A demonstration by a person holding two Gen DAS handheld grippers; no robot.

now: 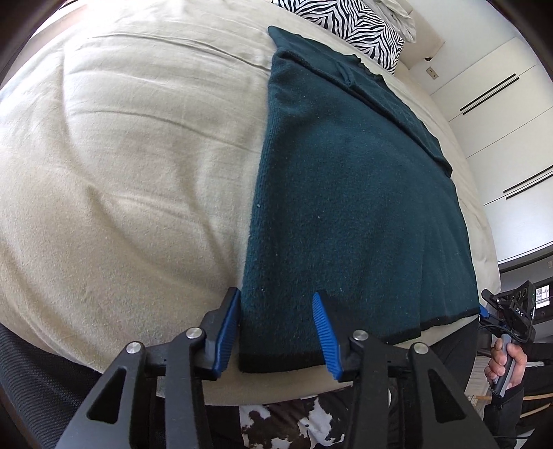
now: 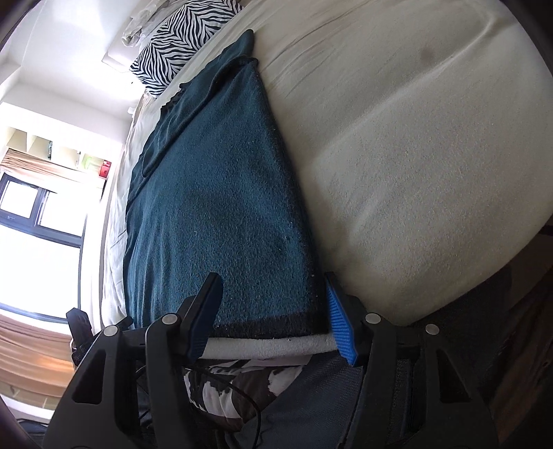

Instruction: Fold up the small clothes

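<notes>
Both tools sit at the near hem of the garment, one at each bottom corner. The left tool (image 1: 276, 304) has its blue pads (image 1: 326, 336) on either side of the left corner, with the dark hem band between them; the jaws stand apart and I see no cloth pinched, so I call it released. The right tool (image 2: 273, 286) frames the right corner in the same way, and its jaws also do not press on the fabric.

The dark teal knit garment (image 1: 345, 172) lies flat on the bed (image 1: 121, 155), its length running away from the person toward the zebra-print pillow (image 1: 349, 24). It seems already folded lengthwise, with a sleeve laid over the body, but the far end is small and I cannot be sure.

I judge the knit soft, limp and a little thick. It is light, not fragile, and its fuzzy surface should not slip from ribbed pads. It will sag between two holds, so the best place to hold is the two hem corners, taking all layers together.

The left wrist view shows the person's right hand (image 1: 506, 359) around the handle of the other tool, and white cupboard doors (image 1: 484, 114) behind. The right wrist view shows instead a bright window (image 2: 38, 214), and it shows more clearly the beige edge of the bed under the hem.
</notes>
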